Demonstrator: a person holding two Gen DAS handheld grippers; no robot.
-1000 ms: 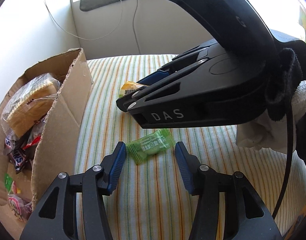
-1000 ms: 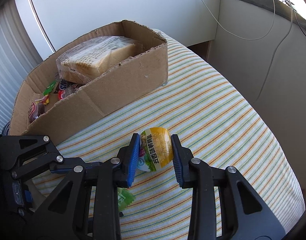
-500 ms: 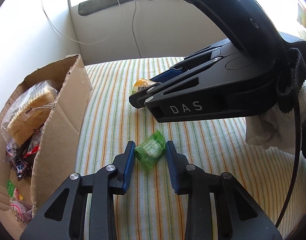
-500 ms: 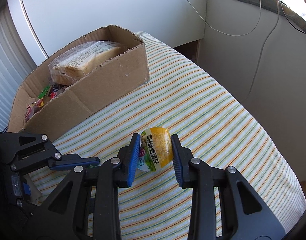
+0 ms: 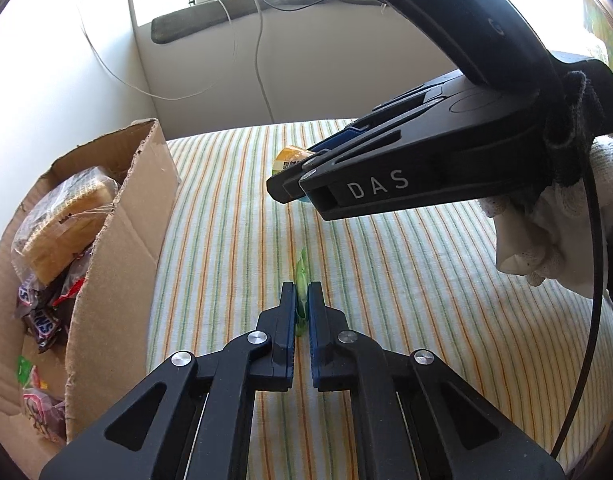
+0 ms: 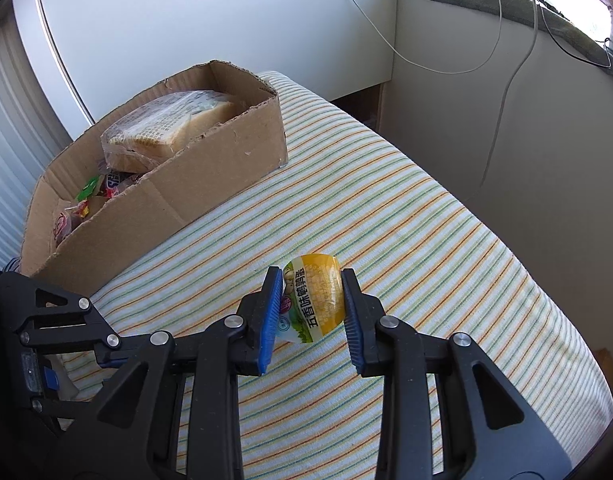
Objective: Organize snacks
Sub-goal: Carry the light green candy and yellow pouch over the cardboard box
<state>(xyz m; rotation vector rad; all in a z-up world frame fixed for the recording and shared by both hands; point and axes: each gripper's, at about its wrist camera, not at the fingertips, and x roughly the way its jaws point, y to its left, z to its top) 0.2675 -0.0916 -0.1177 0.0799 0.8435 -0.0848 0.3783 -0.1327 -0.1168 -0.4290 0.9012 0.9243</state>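
The left gripper (image 5: 301, 303) is clamped on a green candy wrapper (image 5: 300, 276), pinched edge-on above the striped tablecloth (image 5: 386, 280). The right gripper (image 6: 311, 312) squeezes a yellow snack packet (image 6: 315, 302) between its blue pads (image 6: 271, 316), held over the cloth. The cardboard box (image 6: 210, 178) of snacks sits beside them, bread bag (image 6: 166, 134) on top.

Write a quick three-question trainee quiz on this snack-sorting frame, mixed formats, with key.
1. True or false: the left gripper is shut on the green candy.
2. The right gripper holds: A) a chocolate bar B) the yellow snack pack C) nothing.
3. Fill in: the wrapped bread lies inside the ____.

Key: 1 true. 2 B. 3 cardboard box.
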